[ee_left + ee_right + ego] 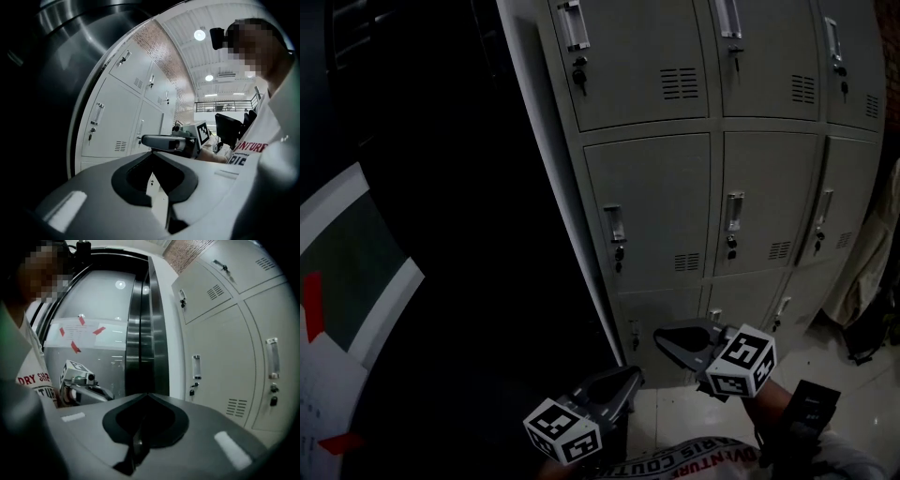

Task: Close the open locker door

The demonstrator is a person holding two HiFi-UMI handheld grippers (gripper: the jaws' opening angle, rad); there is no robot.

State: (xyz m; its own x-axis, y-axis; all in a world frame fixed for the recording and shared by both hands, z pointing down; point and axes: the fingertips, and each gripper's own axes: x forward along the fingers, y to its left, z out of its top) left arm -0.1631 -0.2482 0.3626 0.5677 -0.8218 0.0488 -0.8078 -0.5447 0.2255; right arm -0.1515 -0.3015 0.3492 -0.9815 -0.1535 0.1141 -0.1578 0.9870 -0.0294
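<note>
"ADVENTUR" on the white shirt (712, 457)

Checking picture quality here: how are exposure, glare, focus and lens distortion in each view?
Head view: underexposed, left half nearly black, lockers dim, lines bowed. Left gripper view: heavy fisheye, ceiling lamp glaring, left tongs soft up close. Right gripper view: fisheye too, lamp reflection on the glossy panel, right tongs dark and blurred.

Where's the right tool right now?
Head view, low centre-right: the grey right tool hangs before the bottom row of grey metal lockers, just right of the left tool.
</note>
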